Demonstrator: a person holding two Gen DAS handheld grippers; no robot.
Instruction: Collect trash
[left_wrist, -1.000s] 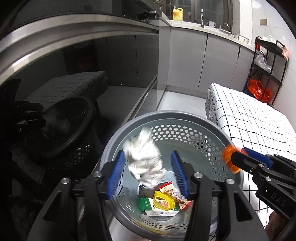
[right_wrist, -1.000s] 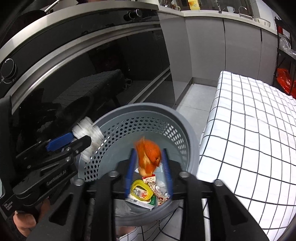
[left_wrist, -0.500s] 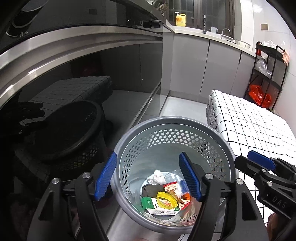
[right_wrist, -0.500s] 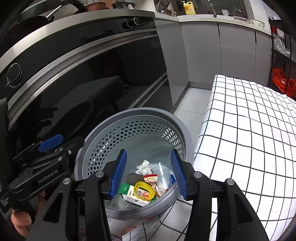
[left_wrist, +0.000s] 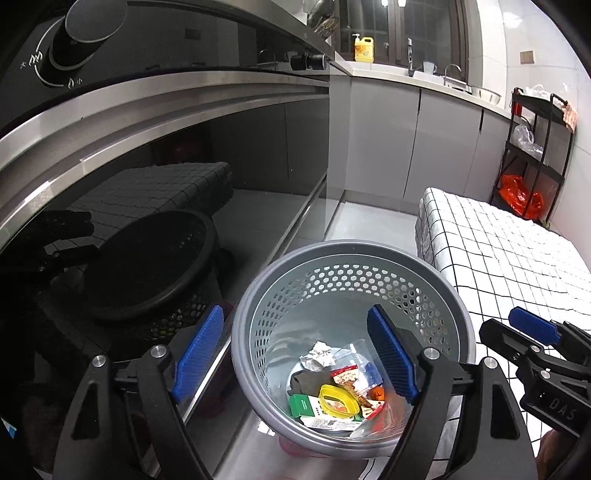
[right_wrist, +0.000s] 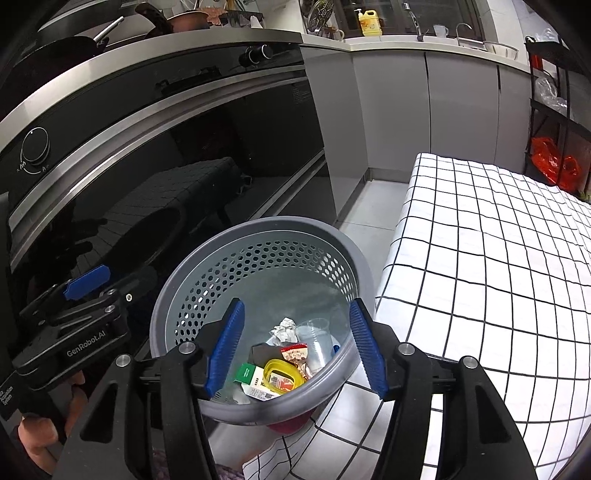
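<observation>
At far left, the dark glass oven front (left_wrist: 177, 192) mirrors the scene. Next to it the left tool (left_wrist: 295, 354) hangs over the grey perforated waste bin (left_wrist: 436, 280), jaws spread wide with nothing between them; they have just been opening. A second ago a crumpled white tissue sat between its blue pads (left_wrist: 199, 347); that tissue (left_wrist: 319, 355) now lies inside the bin on the other rubbish. The tool is held above the bin mouth, evidently so that what it lets go falls in.

In the bin, the collected trash is a green-and-white carton (right_wrist: 250, 373), a yellow ring-shaped lid (right_wrist: 282, 376), a red snack wrapper (right_wrist: 294, 351) and a clear plastic cup (right_wrist: 317, 338).

The right tool (right_wrist: 295, 350) is poised over the same bin, jaws likewise released and empty, also just opening. The orange scrap it held a second ago is gone from its grip; an orange piece (left_wrist: 377, 393) shows at the bin bottom.

At right, the checked-cloth counter (right_wrist: 480, 258) stands touching the bin.
</observation>
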